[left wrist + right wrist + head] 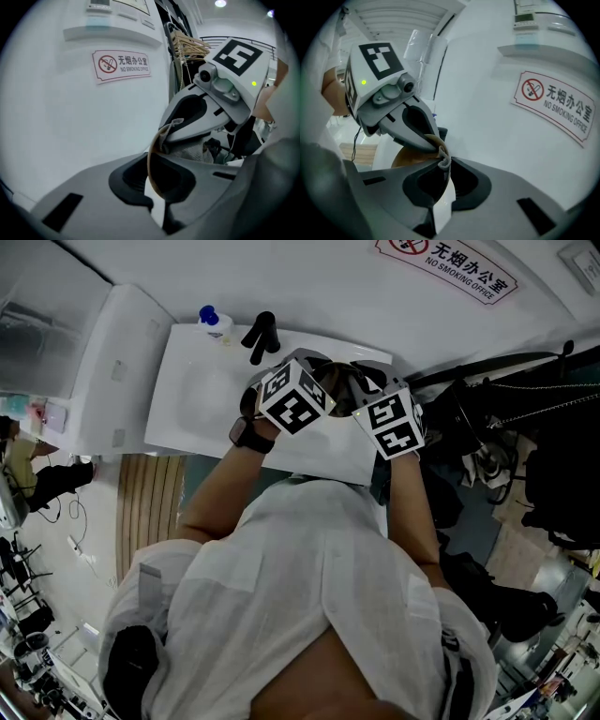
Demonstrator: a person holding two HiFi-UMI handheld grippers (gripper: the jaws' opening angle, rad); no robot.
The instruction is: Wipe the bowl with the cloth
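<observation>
Before you, the bowl (410, 158) sits mid-frame above the sink (197, 399); cloth (444, 157) on its rim; faucet (262, 334) behind; bottle (214, 321) left of it; sign (459, 268) upper right.

The head view looks steeply down on what seems a sink (197, 399); the gripper views face each other closely; all share the wall sign (459, 263), upper right.

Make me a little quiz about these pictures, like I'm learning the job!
1. True or false: the left gripper pinches the rim of the bowl.
2. What does the right gripper pinch? A bottle, B cloth, C bowl.
3. Fill in: the sign forbids ____.
Key: 1 true; 2 B; 3 smoking.
</observation>
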